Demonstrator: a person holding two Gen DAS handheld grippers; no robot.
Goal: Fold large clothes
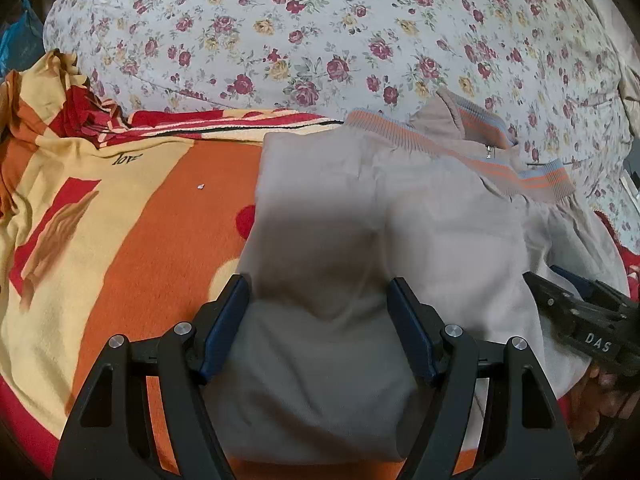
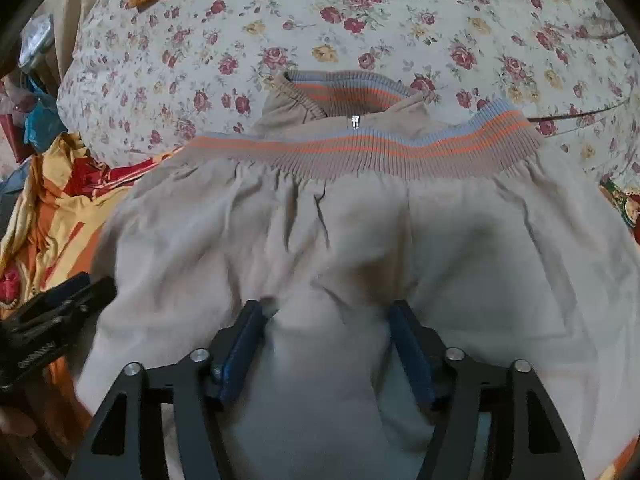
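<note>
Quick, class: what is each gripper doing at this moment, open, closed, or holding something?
Left gripper: open, jaws wide over the beige jacket, not pinching it.
Right gripper: open, jaws apart above the same jacket, gripping nothing.

This is a home bedroom. A bed (image 1: 132, 248) is spread with a fleecy orange, yellow and red blanket (image 1: 168, 200), a rose-printed quilt (image 1: 320, 40) is bunched along its far side, and crumpled clothes and bags (image 2: 36, 120) pile up beside it.
</note>
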